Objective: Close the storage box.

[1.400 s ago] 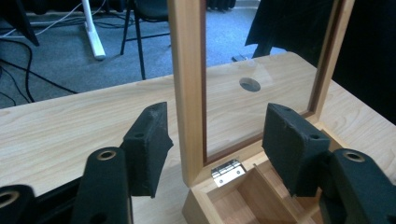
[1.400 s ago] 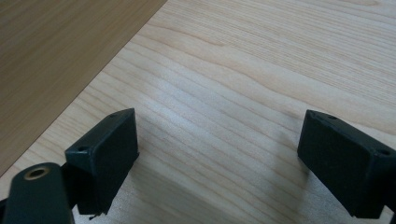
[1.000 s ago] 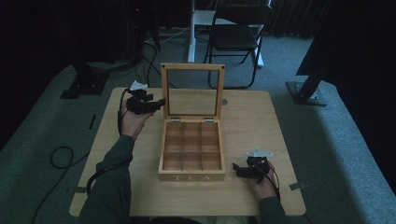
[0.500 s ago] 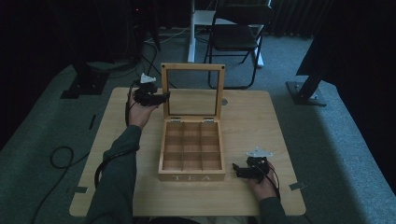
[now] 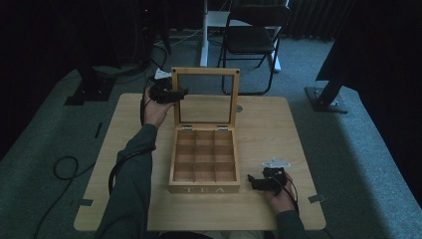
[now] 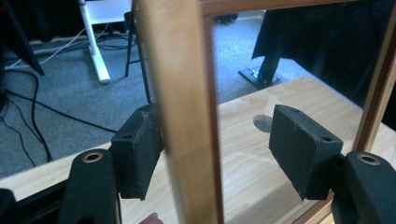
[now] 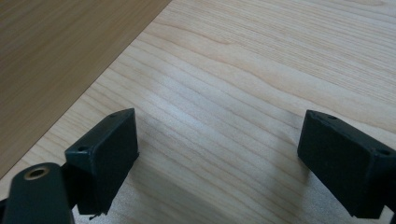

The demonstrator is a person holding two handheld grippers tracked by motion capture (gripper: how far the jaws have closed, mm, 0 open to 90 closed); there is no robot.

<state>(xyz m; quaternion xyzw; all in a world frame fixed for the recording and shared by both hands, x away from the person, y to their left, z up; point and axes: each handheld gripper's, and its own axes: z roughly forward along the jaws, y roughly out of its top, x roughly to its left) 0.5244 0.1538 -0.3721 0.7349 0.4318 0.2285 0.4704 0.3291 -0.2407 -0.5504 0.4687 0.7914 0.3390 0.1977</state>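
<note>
table [image 5: 124, 149] bare under both tools | tea box [image 5: 204, 164] open, lid [image 6: 184, 116] upright between wide-open left gripper [image 6: 219, 140] jaws, unclamped | right gripper [image 7: 219, 154] open, empty, beside box front | looks like lid-closing: clamp frame next, swing down

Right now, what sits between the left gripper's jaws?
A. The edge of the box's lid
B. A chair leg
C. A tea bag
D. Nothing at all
A: in the left gripper view the lid's wooden frame stands upright between the open jaws of the left gripper.
</note>
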